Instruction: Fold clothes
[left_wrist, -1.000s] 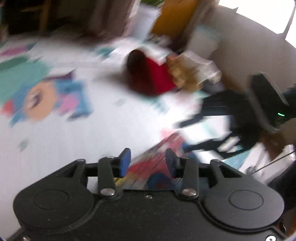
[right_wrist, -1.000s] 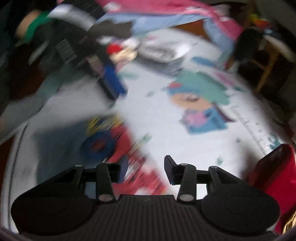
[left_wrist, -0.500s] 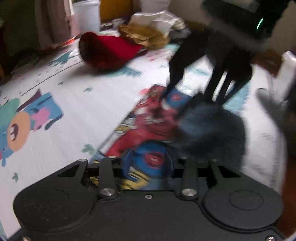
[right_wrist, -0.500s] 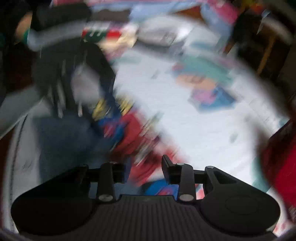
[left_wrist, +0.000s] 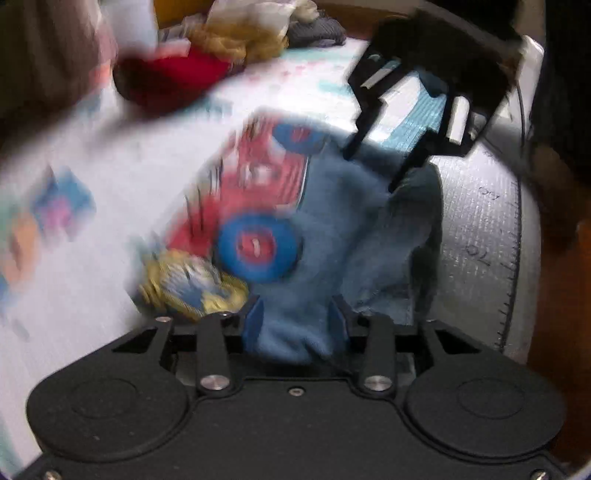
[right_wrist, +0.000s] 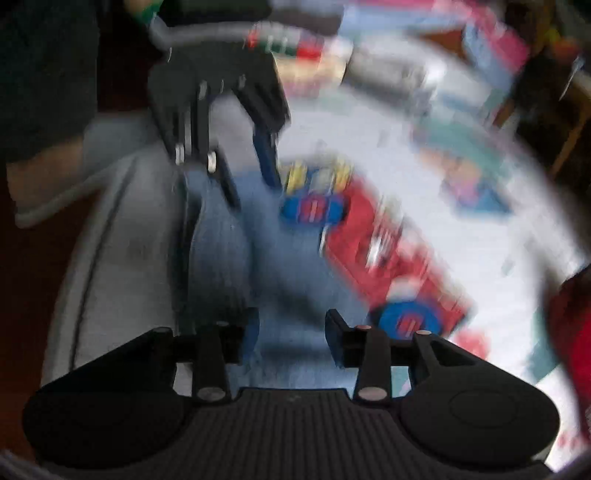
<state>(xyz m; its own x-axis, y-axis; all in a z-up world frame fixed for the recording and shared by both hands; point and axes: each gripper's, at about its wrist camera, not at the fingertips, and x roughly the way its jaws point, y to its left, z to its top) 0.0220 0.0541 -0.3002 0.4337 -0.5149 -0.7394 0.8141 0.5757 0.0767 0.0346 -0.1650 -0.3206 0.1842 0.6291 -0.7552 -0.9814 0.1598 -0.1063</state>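
Left gripper (left_wrist: 295, 319) had blue garment (left_wrist: 343, 221) bunched between its half-parted fingers. Right gripper (right_wrist: 291, 328) sat low over the same cloth, its jaws just widening; whether its pads pinched, I couldn't tell through the blur. The garment lay crumpled on the play mat (left_wrist: 110, 177), print half showing. Risk, I judged: a thin pinch slipping mid-fold, or the fold dragging crooked. Farther off, a red garment (left_wrist: 166, 81) waited.
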